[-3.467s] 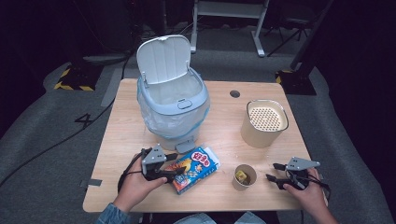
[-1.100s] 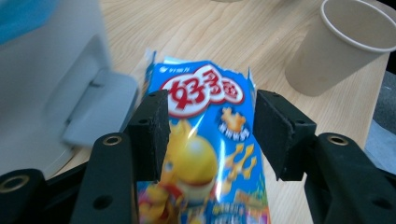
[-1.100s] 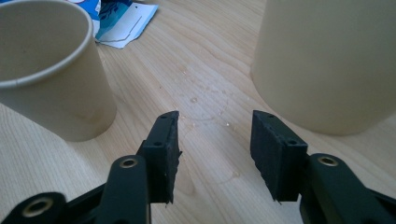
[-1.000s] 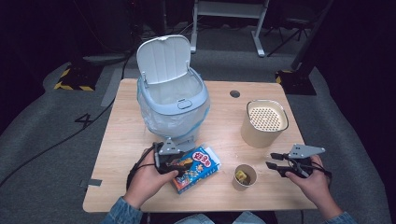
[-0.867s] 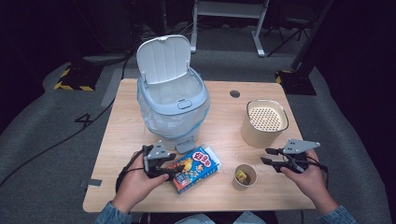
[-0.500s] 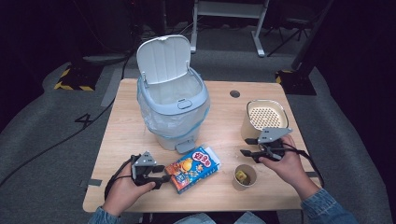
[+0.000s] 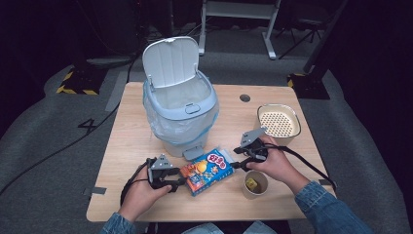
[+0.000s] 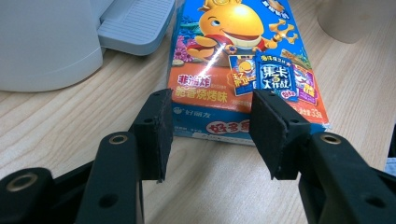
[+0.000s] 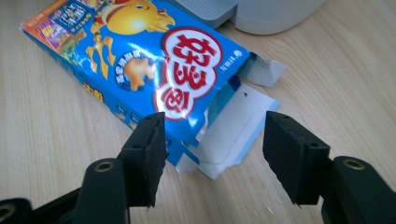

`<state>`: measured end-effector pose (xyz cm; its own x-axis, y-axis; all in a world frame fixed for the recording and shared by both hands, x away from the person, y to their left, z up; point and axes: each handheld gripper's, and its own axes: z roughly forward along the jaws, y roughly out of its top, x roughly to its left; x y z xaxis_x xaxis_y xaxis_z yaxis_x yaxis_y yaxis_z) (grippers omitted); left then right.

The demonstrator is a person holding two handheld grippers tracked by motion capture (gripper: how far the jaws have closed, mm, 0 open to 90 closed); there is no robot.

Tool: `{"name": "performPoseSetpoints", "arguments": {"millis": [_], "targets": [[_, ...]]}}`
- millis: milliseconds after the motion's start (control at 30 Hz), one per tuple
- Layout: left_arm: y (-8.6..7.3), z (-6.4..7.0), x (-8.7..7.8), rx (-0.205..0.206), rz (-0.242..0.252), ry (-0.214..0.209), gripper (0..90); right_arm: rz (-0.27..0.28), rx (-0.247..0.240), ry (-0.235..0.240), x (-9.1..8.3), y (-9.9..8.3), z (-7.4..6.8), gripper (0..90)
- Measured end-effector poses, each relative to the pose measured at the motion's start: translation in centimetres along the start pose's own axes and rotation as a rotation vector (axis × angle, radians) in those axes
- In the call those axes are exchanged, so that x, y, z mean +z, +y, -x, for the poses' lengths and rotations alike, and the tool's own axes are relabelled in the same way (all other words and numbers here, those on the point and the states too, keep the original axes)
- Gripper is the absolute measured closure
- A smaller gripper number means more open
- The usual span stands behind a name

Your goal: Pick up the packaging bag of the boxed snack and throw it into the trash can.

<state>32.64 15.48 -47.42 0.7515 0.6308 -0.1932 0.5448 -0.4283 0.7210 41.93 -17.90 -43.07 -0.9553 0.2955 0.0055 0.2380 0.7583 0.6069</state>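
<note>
The left gripper (image 7: 176,184), jaws apart, faces the closed end of the box (image 7: 207,170), which lies flat between both grippers. The bin (image 7: 179,117), lid up and bag-lined, stands beyond it. The right gripper (image 7: 238,158), jaws apart, addresses the torn-open end. Near it, the cup (image 7: 255,184) holds a small yellowish item.
</note>
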Motion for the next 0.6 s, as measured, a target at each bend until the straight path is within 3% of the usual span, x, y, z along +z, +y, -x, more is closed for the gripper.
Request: {"name": "performPoseSetpoints", "arguments": {"millis": [33,67,300,433,600], "targets": [[0.0,0.0,0.0,0.0,0.0,0.0,49.8,0.0,0.0,0.0,0.0,0.0,0.0,40.0],[0.0,0.0,0.1,0.003,0.003,0.001,49.7,-0.002,0.01,0.033,0.7,0.1,0.3,39.7],[0.1,0.1,0.3,0.009,0.013,0.006,49.7,-0.037,0.028,0.13,2.8,0.0,0.8,43.1],[0.0,0.2,0.3,0.011,0.015,0.009,49.6,-0.053,0.034,0.2,3.4,-0.1,0.9,53.5],[0.0,0.2,0.3,0.014,0.011,0.013,49.6,-0.042,0.024,0.207,2.4,0.0,1.3,77.4]]}}
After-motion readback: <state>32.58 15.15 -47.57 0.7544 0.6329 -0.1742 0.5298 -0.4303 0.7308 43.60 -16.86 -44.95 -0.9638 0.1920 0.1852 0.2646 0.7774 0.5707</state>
